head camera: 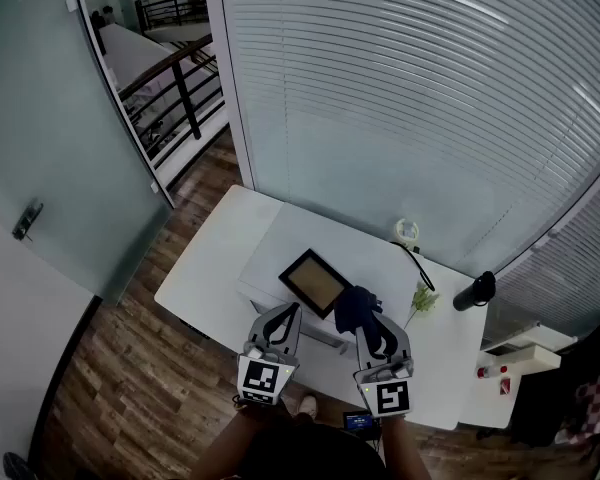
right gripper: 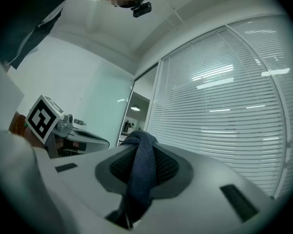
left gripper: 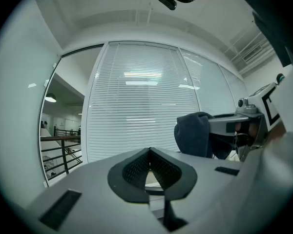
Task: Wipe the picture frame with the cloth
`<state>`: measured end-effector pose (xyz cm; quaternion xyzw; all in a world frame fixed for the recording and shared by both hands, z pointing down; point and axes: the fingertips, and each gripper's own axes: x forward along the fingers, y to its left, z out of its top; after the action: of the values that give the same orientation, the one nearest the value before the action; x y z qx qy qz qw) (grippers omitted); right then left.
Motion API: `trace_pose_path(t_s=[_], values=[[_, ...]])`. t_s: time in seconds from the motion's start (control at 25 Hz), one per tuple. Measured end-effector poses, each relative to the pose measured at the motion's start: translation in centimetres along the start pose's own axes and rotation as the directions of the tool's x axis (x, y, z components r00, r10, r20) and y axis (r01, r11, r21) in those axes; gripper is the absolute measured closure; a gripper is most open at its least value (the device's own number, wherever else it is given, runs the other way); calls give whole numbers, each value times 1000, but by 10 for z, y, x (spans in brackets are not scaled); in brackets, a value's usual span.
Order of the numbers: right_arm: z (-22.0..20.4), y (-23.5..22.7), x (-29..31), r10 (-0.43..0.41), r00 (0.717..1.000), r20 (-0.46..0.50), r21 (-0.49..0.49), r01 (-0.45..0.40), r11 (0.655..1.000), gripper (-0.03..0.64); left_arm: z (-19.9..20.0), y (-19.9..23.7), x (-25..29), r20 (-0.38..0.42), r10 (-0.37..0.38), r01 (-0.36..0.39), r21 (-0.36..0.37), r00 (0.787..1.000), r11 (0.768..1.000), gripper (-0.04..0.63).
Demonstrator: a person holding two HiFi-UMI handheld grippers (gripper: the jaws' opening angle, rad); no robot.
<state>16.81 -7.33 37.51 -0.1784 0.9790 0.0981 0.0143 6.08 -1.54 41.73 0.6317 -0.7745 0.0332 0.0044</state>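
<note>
While between jaws of right gripper [right gripper: 142, 147], cloth [right gripper: 138, 184]

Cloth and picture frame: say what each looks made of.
Cloth: dark blue, soft fabric, perhaps terry or microfibre, with a matte look; it folds and drapes limply. Picture frame: dark border, probably wood or plastic, around a tan panel; too small to tell which.
</note>
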Motion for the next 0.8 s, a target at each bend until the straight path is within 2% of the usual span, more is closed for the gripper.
trace_pose_path(t_s=[0.16, 0.32, 0.4, 0.48, 0.56, 0.6, 0.68, 0.8], values=[[-7, -6, 16, 3, 1000, -14, 20, -3, 1000, 566, -6, 21, 7, -12, 3, -3, 10, 1000, 1000, 590], [-19, -6, 28, 39, 996, -74, -5, -40, 999, 566, -19, 38, 15, -71, -71, 74, 40, 995, 996, 579], [-29, -5, 37, 58, 991, -118, -12, -60, 998, 566, -27, 50, 21, -110, -129, 138, 77, 986, 987, 477], [-42, -6, 48, 53, 985, -162, -3, -54, 999, 566, -36, 61, 30, -167, -195, 218, 134, 966, 967, 442], [-60, -10, 54, 23, 978, -208, 5, -22, 1000, 566, -49, 66, 38, -239, -274, 320, 184, 932, 929, 415], [-69, -13, 57, 3, 973, -232, 7, -2, 1000, 566, -55, 68, 43, -276, -311, 373, 212, 909, 903, 402], [-90, -18, 61, -31, 957, -287, 8, 35, 999, 565, -68, 69, 53, -344, -379, 477, 272, 859, 836, 390], [-119, -23, 72, -69, 922, -382, -10, 70, 997, 566, -84, 61, 65, -422, -482, 624, 318, 768, 714, 371]])
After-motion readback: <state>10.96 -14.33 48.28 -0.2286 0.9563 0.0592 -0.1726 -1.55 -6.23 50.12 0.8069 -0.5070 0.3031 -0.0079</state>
